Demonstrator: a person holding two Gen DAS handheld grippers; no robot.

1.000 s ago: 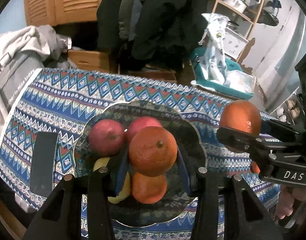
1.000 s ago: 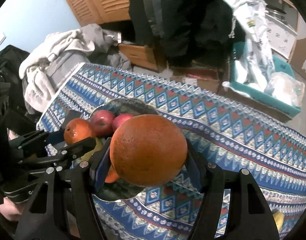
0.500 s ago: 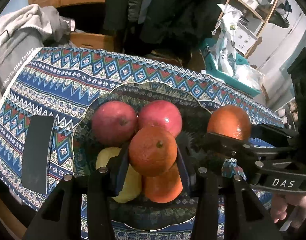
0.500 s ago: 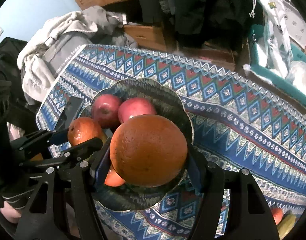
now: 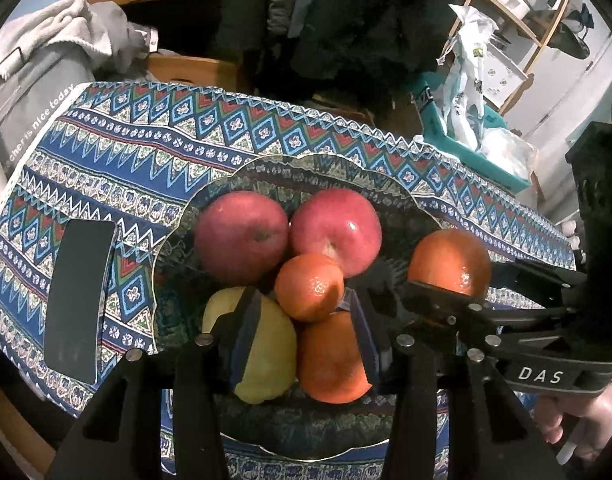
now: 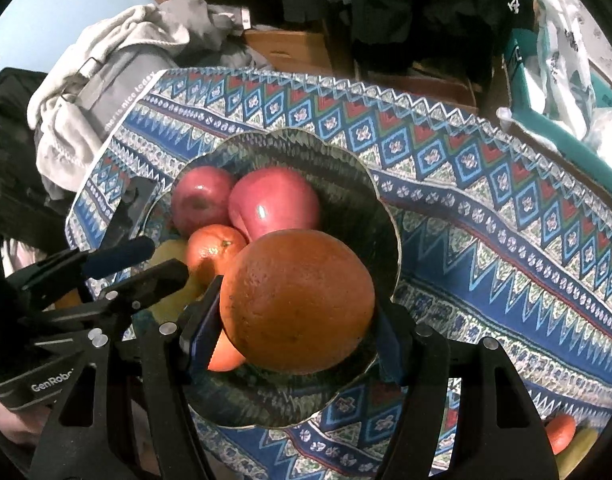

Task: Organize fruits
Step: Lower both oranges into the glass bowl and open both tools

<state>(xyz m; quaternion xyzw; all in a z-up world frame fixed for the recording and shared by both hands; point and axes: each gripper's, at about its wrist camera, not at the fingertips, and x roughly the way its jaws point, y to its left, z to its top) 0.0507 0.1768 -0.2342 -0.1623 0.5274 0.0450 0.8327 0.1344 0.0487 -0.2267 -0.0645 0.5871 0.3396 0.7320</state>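
Placing step: the left hand-held gripper [image 5: 302, 332] gapes wide, its tangerine [image 5: 309, 287] resting mid-frame in the bowl [image 5: 317, 168]. The right hand-held gripper [image 6: 296, 334] clamps an orange [image 6: 297, 302] over the bowl's lower-centre; next, lower and release.

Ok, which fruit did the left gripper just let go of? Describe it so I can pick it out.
Find the patterned bowl on the blue zigzag tablecloth. In front of its two red apples sits a small orange, between the open left gripper fingers. It is the smallest orange fruit, resting on the pile and touched by neither finger.
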